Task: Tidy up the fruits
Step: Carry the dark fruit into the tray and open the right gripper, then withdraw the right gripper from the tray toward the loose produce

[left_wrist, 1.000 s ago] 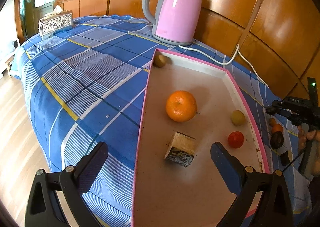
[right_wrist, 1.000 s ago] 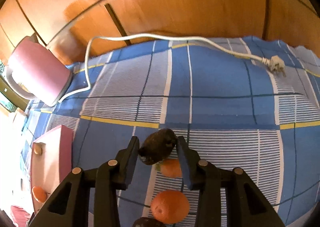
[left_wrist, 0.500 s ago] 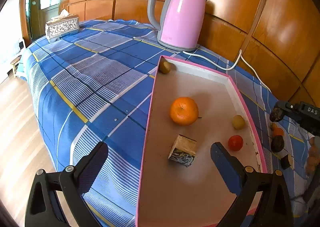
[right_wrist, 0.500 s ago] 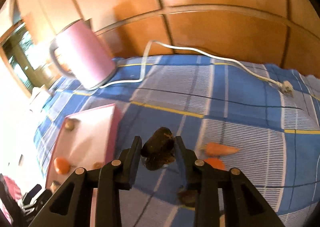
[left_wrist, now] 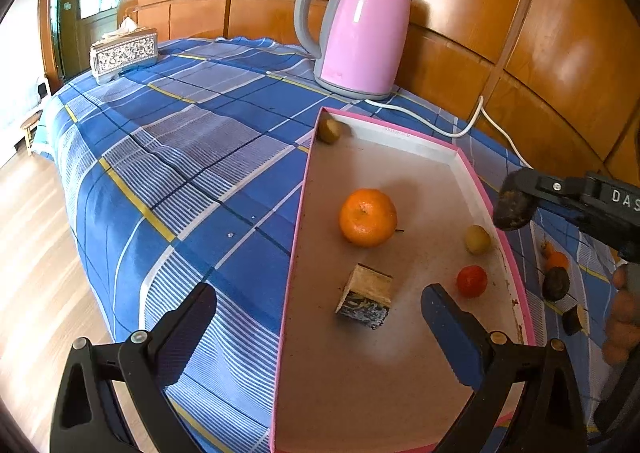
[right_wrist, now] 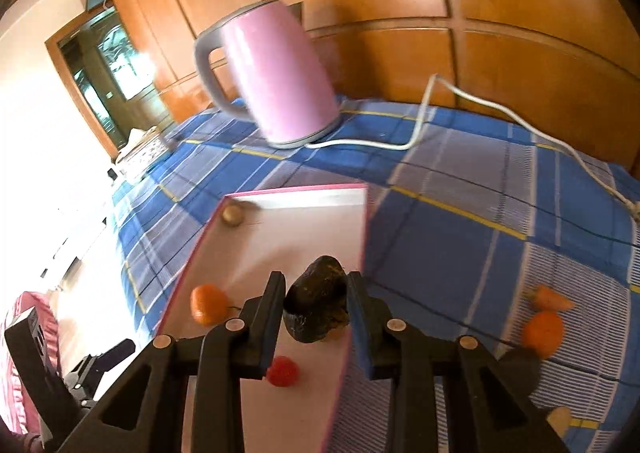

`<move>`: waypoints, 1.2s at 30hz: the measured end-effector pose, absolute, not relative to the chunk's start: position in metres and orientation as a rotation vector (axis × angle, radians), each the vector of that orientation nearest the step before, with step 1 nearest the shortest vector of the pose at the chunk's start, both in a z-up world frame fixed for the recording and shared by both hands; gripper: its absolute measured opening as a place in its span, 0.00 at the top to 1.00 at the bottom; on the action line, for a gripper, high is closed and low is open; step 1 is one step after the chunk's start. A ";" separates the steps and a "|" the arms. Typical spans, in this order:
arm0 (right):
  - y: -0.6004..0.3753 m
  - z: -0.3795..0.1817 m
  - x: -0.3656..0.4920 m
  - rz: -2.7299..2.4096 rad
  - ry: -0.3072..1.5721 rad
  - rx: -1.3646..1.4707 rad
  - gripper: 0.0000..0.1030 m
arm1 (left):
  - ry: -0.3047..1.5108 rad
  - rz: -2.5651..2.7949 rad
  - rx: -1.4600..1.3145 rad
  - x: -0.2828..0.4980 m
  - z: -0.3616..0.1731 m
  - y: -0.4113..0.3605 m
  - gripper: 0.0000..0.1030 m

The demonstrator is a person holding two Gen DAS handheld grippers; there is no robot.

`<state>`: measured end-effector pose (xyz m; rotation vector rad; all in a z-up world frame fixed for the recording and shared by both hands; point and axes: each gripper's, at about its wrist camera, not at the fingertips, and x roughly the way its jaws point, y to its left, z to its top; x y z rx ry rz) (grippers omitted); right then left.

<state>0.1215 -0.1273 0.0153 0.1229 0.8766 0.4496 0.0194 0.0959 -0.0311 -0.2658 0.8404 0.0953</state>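
My right gripper (right_wrist: 315, 279) is shut on a dark wrinkled fruit (right_wrist: 318, 305) and holds it in the air over the right side of the pink-rimmed tray (right_wrist: 296, 191). In the left wrist view the same dark fruit (left_wrist: 514, 205) hangs just above the tray's right rim (left_wrist: 486, 197). On the tray lie a mandarin (left_wrist: 368, 217), a small yellow fruit (left_wrist: 477, 239), a small red fruit (left_wrist: 472, 281), a wooden block (left_wrist: 366, 295) and a brownish fruit (left_wrist: 329, 130) in the far corner. My left gripper (left_wrist: 316, 293) stands open over the tray's near end, holding nothing.
On the blue checked cloth right of the tray lie an orange (right_wrist: 542, 333), a carrot (right_wrist: 552, 299), another dark fruit (left_wrist: 556, 283) and a cut piece (left_wrist: 574, 319). A pink kettle (left_wrist: 360, 29) with its white cord (left_wrist: 472, 125) stands behind. A tissue box (left_wrist: 122, 53) sits far left.
My right gripper has carried the dark fruit up and leftward from the loose fruits on the cloth to above the tray's right side, rolling as it went. The left gripper has stayed put.
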 end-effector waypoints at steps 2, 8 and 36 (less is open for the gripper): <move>-0.120 0.014 0.122 0.463 0.881 0.120 0.70 | 0.842 0.099 -0.270 0.020 -0.032 0.097 0.00; -0.098 0.010 0.132 0.491 0.905 0.114 0.70 | 0.847 0.106 -0.278 0.021 -0.035 0.100 0.00; -0.125 0.006 0.083 0.319 0.865 0.118 0.64 | 0.824 0.092 -0.272 0.017 -0.025 0.093 0.00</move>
